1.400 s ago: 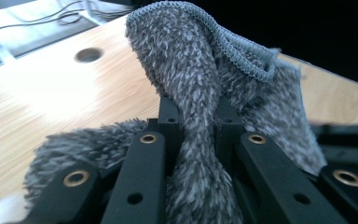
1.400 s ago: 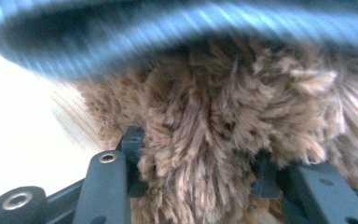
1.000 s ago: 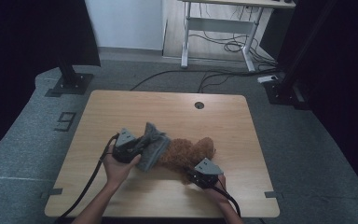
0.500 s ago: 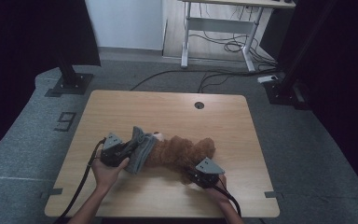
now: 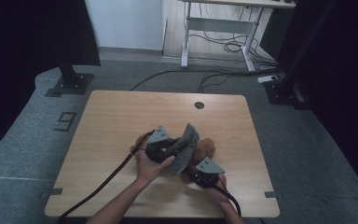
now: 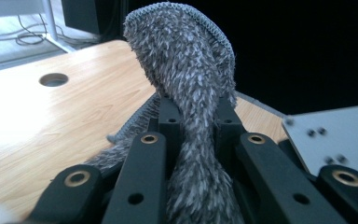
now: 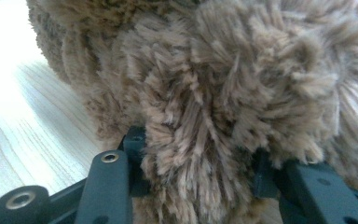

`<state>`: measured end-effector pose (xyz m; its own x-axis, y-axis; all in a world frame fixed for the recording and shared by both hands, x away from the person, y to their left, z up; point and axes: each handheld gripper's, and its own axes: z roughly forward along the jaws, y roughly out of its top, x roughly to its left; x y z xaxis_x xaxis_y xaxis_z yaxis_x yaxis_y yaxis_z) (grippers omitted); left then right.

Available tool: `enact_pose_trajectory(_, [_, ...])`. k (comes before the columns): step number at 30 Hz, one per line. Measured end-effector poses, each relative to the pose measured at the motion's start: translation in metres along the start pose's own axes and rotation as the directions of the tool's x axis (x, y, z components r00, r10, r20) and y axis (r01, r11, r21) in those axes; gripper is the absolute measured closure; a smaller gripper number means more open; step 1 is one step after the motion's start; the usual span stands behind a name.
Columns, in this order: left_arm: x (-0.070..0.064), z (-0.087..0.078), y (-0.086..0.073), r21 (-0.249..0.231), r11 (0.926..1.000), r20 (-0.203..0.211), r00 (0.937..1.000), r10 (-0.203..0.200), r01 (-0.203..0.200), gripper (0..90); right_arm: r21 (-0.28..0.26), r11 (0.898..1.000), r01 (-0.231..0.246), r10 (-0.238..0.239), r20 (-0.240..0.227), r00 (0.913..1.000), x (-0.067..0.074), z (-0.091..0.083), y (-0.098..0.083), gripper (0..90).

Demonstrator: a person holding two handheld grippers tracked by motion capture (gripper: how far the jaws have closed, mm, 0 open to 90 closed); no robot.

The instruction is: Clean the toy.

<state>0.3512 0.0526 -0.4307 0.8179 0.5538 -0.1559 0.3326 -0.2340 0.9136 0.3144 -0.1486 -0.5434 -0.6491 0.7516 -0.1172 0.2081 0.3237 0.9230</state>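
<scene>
A brown plush toy (image 5: 209, 146) lies on the wooden table (image 5: 121, 116), mostly hidden behind a grey fuzzy knitted cloth (image 5: 187, 148). My left gripper (image 5: 175, 148) is shut on that cloth. In the left gripper view the cloth (image 6: 191, 79) stands up between the pads of the left gripper (image 6: 193, 123) and arches over them. My right gripper (image 5: 195, 173) sits at the toy's near side, shut on it. In the right gripper view the toy's brown fur (image 7: 223, 88) bulges out between the jaws of the right gripper (image 7: 196, 154).
A round cable hole (image 5: 199, 105) is in the table's far edge. A black cable (image 5: 107, 179) trails from the left gripper to the near left corner. The right gripper's grey plate (image 6: 335, 135) is close on the right in the left gripper view. Desk legs and cables stand beyond.
My left gripper has swung to the right and a little up with the grey cloth, which now stands over the plush toy. The right gripper has stayed where it was.
</scene>
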Motion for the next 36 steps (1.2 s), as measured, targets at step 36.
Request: enact_pose_trajectory(36, [0.049, -0.013, -0.026, 0.134, 0.9898, -0.187, 0.9821, -0.024, 0.050, 78.1, 0.008, 1.000, 0.021, -0.021, -0.005, 0.9998, 0.002, 0.001, 0.000, 52.0])
